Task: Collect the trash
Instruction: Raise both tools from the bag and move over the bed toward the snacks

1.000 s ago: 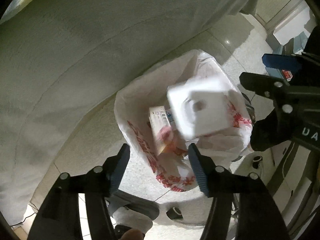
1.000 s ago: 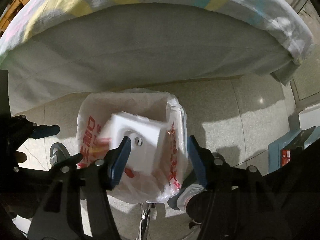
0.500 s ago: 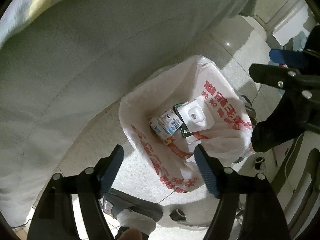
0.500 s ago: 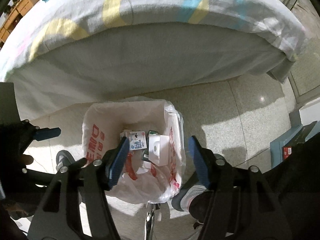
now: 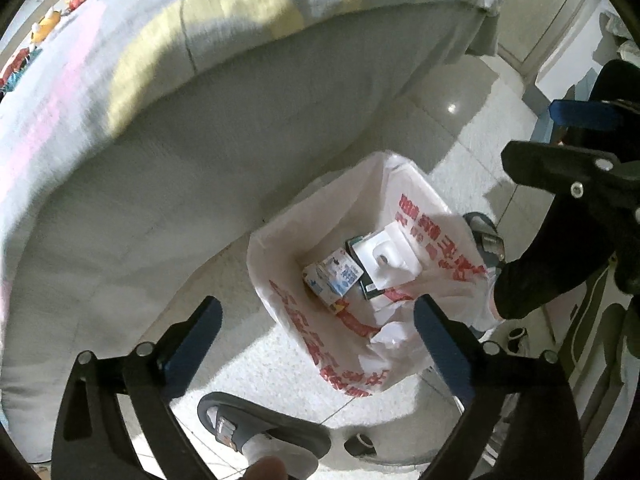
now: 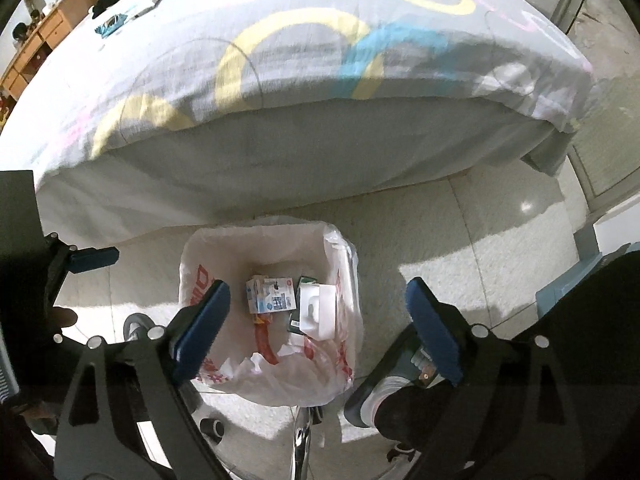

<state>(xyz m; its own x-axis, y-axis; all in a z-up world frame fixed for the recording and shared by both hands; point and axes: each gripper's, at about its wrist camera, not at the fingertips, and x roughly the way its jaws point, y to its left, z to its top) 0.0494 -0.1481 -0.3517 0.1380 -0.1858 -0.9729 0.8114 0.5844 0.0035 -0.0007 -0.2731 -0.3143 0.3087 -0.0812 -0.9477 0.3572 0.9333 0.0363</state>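
Note:
A white plastic trash bag with red print [image 5: 424, 216] [image 6: 200, 276] stands open on the floor beside the bed. Inside lie a white box [image 5: 390, 256] [image 6: 318, 310], a blue-and-white carton [image 5: 334, 276] [image 6: 272, 294] and a dark green pack [image 5: 366, 286] [image 6: 306, 280]. My left gripper [image 5: 316, 316] is open and empty, high above the bag. My right gripper [image 6: 316, 302] is open and empty, also above the bag. Each gripper shows at the edge of the other's view, the right one in the left wrist view [image 5: 576, 148] and the left one in the right wrist view [image 6: 86, 258].
A bed with a grey sheet and coloured ring pattern [image 6: 320, 80] [image 5: 160, 120] rises just behind the bag. The person's slippered feet [image 5: 260, 428] [image 6: 394, 384] stand on the pale tiled floor [image 6: 460, 232] either side. Small items lie on the bed top [image 6: 116, 20]. A wooden dresser [image 6: 36, 40] stands at the far left.
The white box dropped from between the grippers into the bag and now rests at its bottom. Both grippers have risen and pulled back, so more of the bed top shows.

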